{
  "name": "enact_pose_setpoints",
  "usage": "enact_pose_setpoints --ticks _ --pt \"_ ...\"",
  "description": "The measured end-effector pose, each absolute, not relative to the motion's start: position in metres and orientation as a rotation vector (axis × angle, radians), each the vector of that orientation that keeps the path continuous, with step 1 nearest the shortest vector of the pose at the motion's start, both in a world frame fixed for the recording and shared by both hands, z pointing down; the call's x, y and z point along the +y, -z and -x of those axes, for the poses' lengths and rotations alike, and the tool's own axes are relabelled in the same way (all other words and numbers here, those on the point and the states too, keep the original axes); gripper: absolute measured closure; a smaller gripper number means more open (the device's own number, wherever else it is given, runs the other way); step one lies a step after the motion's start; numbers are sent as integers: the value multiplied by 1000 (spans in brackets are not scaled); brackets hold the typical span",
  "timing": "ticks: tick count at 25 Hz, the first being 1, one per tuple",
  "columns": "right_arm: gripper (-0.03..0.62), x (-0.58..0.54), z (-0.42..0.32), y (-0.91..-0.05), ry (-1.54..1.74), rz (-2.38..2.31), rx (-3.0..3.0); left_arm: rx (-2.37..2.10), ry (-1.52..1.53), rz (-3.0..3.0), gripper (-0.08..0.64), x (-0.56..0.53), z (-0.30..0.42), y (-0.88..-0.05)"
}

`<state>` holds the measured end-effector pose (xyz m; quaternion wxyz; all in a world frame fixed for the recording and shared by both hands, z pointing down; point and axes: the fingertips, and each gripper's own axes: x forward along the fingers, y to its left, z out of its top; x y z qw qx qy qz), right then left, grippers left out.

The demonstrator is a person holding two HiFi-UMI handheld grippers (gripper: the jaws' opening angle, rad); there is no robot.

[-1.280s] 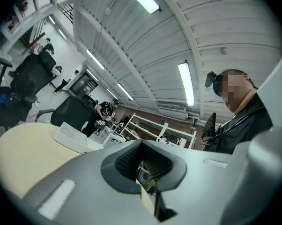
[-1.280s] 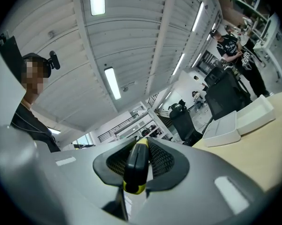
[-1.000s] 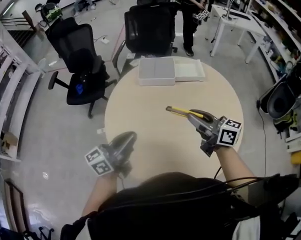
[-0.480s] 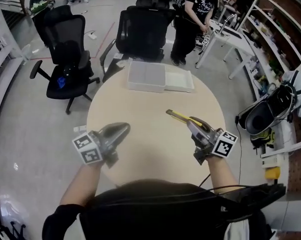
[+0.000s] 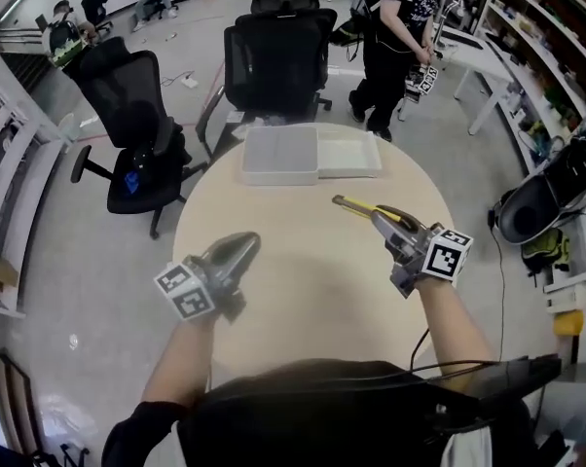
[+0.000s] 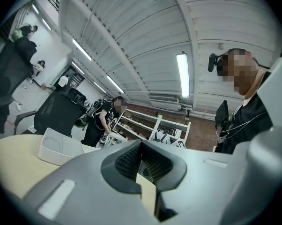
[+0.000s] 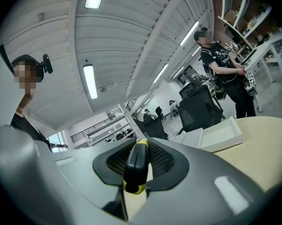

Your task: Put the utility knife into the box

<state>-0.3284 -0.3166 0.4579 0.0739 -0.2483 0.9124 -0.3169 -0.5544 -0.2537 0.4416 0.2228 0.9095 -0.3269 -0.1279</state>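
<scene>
Knife gripped, not yet in the box: carry stage.
Right gripper (image 5: pixel 376 217) is clamped on the knife (image 5: pixel 354 206) over the table (image 5: pixel 303 300), tip aimed toward the box (image 5: pixel 280 156). Left gripper (image 5: pixel 242 251) is closed on nothing, low at the near side. Left to do, by my read: reach across, lower, let go inside. The table is round and beige, with the box and a white tray (image 5: pixel 349 154) touching it at the far edge. Beyond are black chairs (image 5: pixel 278 52), a standing person (image 5: pixel 395 27) and shelves (image 5: pixel 556 27) on the right.
</scene>
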Motion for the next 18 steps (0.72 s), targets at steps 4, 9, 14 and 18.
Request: enact_pose_setpoints --ticks 4,9,14,18 --pt "500 -340 308 -466 951 824 2704 -865 324 -2547 560 -287 540 -444" --pt "500 -383 298 -475 940 882 2700 -836 284 -2581 560 -331 534 -452" --pt "500 -434 300 -488 909 898 2739 -854 258 -2613 560 -382 531 -464" --pt "500 -478 303 -509 933 899 2771 -882 226 -2651 560 -432 528 -480"
